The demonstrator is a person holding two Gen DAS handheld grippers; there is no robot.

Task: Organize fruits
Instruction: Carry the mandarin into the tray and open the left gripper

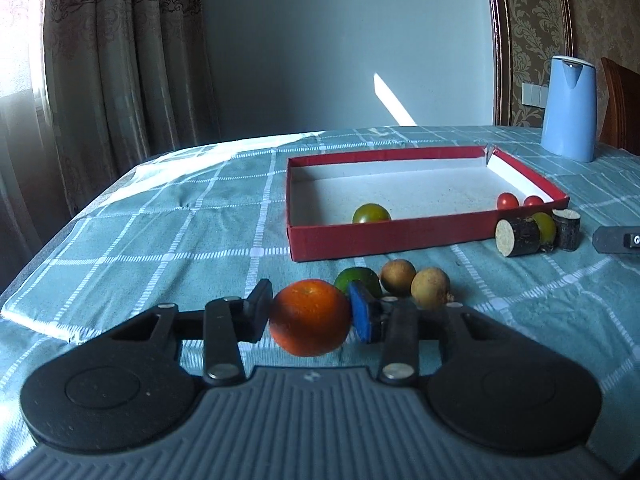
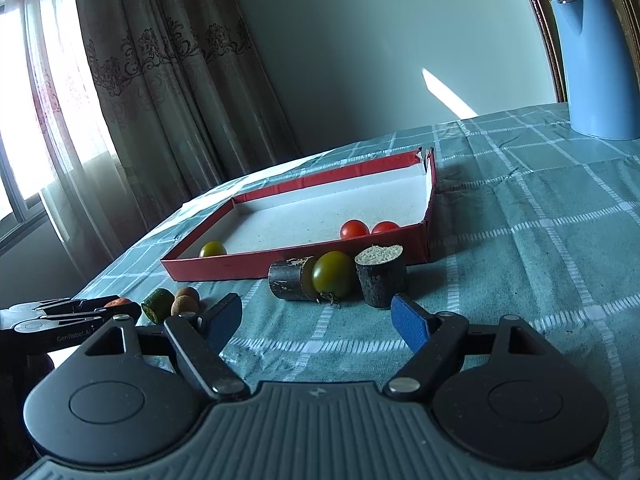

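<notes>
My left gripper [image 1: 310,314] is shut on an orange [image 1: 310,316], with a pad pressed to each side of it. Just beyond it on the cloth lie a green lime [image 1: 358,282] and two brown longans [image 1: 398,278]. A red tray [image 1: 392,236] with a white floor holds a green tomato [image 1: 371,213] and two red cherry tomatoes [image 1: 507,201]. My right gripper [image 2: 316,320] stands open and empty. Just ahead of it a green tomato [image 2: 333,274] sits between two dark sugarcane pieces [image 2: 290,284] [image 2: 382,276], close to the tray's front wall [image 2: 300,264].
A blue kettle [image 2: 596,60] stands at the table's far right, with a wooden chair [image 1: 620,104] behind it. Curtains hang on the left beyond the table edge. The left gripper [image 2: 72,316] shows low at the left of the right wrist view. Checked cloth [image 1: 160,240] lies open left of the tray.
</notes>
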